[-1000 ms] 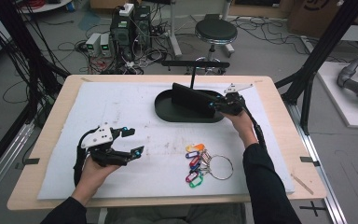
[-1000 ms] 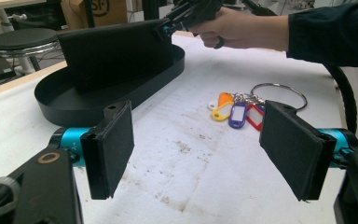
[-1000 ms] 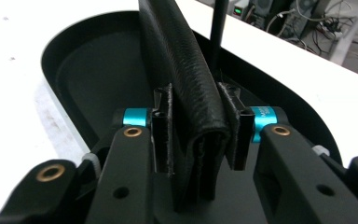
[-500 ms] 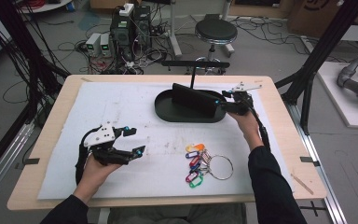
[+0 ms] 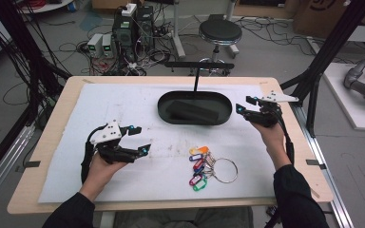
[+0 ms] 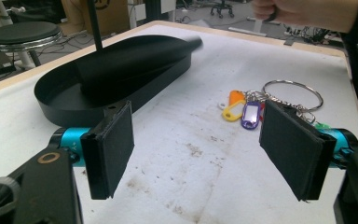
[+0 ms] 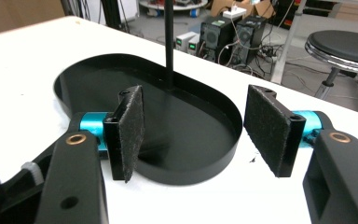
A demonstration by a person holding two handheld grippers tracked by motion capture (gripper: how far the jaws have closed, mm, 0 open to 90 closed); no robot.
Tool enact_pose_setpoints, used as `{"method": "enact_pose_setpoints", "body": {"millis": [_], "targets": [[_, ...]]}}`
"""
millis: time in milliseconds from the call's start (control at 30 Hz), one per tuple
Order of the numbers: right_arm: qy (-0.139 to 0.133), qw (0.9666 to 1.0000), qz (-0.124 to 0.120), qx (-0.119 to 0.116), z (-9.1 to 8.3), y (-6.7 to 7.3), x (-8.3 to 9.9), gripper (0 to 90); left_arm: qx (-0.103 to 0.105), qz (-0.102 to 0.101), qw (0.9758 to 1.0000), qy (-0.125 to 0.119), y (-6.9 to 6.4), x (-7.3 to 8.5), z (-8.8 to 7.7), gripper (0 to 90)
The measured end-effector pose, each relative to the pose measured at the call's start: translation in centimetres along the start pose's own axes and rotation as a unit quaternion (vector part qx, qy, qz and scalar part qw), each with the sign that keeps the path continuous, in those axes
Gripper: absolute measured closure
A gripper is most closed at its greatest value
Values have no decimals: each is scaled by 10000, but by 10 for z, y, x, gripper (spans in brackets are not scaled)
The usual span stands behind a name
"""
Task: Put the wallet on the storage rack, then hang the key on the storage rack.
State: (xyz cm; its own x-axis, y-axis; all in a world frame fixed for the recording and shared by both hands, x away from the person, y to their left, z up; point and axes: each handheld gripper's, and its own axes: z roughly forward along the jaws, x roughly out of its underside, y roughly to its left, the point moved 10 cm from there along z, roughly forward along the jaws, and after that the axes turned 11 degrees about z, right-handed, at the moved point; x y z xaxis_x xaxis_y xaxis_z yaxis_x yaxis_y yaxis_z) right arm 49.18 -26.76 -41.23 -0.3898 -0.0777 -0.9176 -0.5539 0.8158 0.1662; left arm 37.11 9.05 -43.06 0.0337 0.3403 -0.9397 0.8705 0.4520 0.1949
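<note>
A black oval tray (image 5: 167, 113) sits at the table's middle back, and a black block (image 5: 192, 111) lies slanted in it. My right gripper (image 5: 243, 105) hovers just right of the tray, apart from it. Its jaws have just been opening and nothing is between them. In the right gripper view the pads (image 7: 130, 133) stand wide before the tray's rim (image 7: 191, 175). My left gripper (image 5: 140, 139) rests open and empty at the front left. Its view shows the tray (image 6: 65, 105), the block (image 6: 135, 65) and a key ring with coloured tags (image 6: 242, 109).
A thin black post (image 5: 196, 80) with a crossbar rises from the tray's back edge. The key ring with coloured tags (image 5: 204, 166) lies on the white mat (image 5: 123, 104) in front of the tray. A stool (image 5: 220, 32) and cables stand beyond the table.
The right gripper let go of the block's right end, opened, and drew back to the right and slightly up. The block now lies in the tray. The left hand stayed put.
</note>
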Motion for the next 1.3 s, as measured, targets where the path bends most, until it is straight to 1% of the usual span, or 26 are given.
{"method": "enact_pose_setpoints", "body": {"millis": [133,200,233,267,300,333,467,500,533,633,700,800,900,1000,1033,1133,1167,1200,1300], "targets": [[-214,9997,115,-49,-24,0,6,387,-25,-8,10000,8,2,-1,2,262],[-276,9995,167,-68,-36,1,10,380,-27,-7,10000,11,2,-1,3,262],[-309,9993,205,-85,-41,2,11,378,-68,-21,10000,23,4,-1,4,262],[-309,9993,205,-85,-41,2,11,378,-68,-21,10000,23,4,-1,4,261],[-381,9991,187,-68,-51,4,14,372,-111,-28,9999,30,5,-1,5,261],[-398,9990,171,-58,-56,5,16,366,-134,-30,9999,24,6,-1,5,262],[-483,9987,167,-45,-72,8,21,353,-172,-45,9998,11,8,-2,5,262],[-483,9987,167,-45,-72,8,21,353,-183,-38,9998,9,8,-2,5,262],[-529,9984,185,10,-78,7,25,346,-190,-50,9998,23,8,-2,6,262],[-552,9981,263,53,-84,6,32,328,-210,-33,9998,41,7,-2,7,261],[-556,9980,308,37,-86,6,33,315,-250,-45,9997,26,7,-2,7,262],[-548,9980,312,36,-89,7,33,308,-288,-25,9996,28,9,-3,6,262],[-546,9982,246,6,-92,12,36,305,-411,-89,9991,23,14,0,3,261],[-484,9986,210,-42,-93,18,40,306,-476,-131,9988,15,16,1,0,262],[-471,9988,148,-55,-93,20,42,308,-476,-131,9988,15,16,1,0,261],[-465,9988,74,-118,-95,27,45,331,-530,-168,9985,-20,18,1,-2,261],[-465,9988,74,-118,-95,27,45,331,-530,-168,9985,-20,18,1,-2,261],[-438,9989,29,-162,-96,30,48,364,-539,-166,9984,-13,18,1,-2,262],[-338,9992,10,-221,-95,35,56,399,-536,-158,9984,24,17,3,-1,262]]}}
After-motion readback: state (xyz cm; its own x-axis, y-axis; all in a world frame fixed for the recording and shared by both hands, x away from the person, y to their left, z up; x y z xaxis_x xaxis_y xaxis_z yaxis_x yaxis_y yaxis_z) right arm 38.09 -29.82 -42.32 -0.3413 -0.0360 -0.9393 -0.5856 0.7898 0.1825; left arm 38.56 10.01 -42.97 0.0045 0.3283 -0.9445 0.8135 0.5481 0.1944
